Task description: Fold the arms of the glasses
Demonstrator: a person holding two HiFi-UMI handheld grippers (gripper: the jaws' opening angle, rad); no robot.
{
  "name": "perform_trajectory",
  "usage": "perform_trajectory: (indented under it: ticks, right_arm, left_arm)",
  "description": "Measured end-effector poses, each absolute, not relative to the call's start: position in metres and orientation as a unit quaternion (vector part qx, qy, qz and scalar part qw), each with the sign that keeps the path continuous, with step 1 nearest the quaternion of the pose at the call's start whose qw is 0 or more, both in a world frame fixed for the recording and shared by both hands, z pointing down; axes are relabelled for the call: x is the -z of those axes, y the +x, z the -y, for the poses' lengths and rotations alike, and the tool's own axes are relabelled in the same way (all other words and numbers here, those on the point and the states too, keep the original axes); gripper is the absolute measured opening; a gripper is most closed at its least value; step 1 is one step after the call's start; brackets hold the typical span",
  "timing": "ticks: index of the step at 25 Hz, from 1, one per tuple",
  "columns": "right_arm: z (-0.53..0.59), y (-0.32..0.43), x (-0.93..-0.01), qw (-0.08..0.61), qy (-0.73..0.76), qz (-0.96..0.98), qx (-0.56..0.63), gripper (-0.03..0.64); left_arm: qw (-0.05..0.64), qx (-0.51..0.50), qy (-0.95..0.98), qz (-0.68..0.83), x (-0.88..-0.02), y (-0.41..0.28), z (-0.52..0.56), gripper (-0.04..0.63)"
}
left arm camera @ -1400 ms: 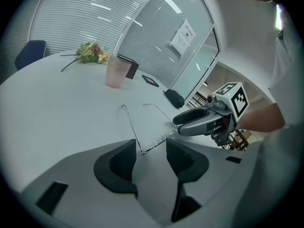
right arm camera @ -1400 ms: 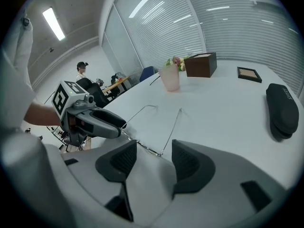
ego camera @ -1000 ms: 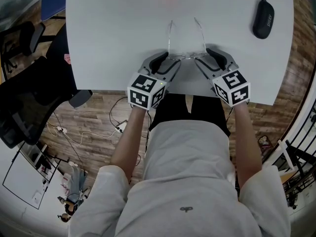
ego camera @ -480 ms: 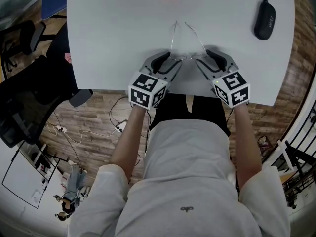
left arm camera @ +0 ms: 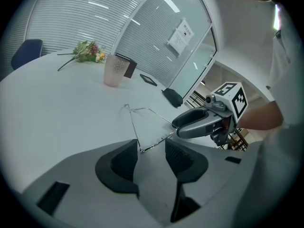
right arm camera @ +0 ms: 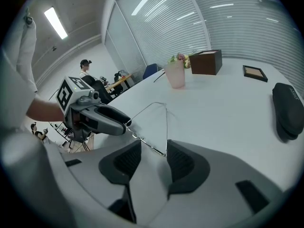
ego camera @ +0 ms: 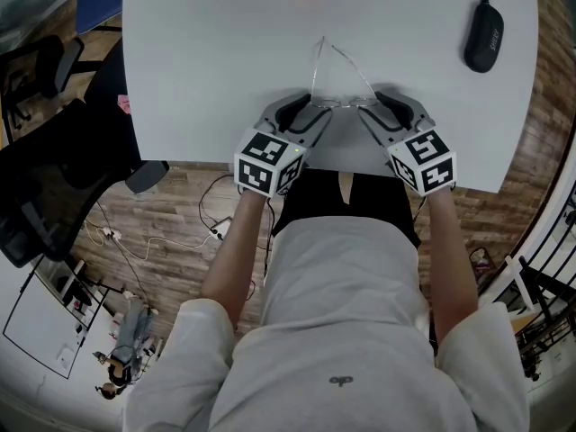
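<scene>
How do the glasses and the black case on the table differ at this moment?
The glasses are thin, see-through wire; the black case is solid and opaque. The glasses lie at the near edge of the table; the case lies far right. The glasses' arms stick out, tips meeting; the case is one compact lump. Both are on the white tabletop.

Bright, even light from ceiling strips (right arm camera: 56, 23), hardly any shadow on the white table (ego camera: 225, 61). Heavy fisheye warp, dark rounded corners in both gripper views, far background slightly soft
</scene>
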State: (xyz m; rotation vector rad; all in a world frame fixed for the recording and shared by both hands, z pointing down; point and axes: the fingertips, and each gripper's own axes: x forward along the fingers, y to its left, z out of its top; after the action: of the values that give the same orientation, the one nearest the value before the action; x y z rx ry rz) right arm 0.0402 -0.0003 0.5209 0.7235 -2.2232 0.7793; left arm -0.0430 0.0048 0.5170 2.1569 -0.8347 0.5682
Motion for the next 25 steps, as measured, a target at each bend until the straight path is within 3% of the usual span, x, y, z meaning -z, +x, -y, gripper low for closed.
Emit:
perform_trajectory:
  ticks: [14,25]
  right_arm:
    - [-0.012,0.038,-0.523,0.385,0.206,0.868,-0.238,0.115]
    - [-0.012,0.036,-0.522,0.388,0.205,0.869,-0.228,0.093]
  left_arm:
    - [0.372,-0.22,0.839,0.331,-0.518,-0.045,-0.006,0.189]
    - [0.372,-0.219,0.839,0.332,-0.517,-0.045,-0.003,0.189]
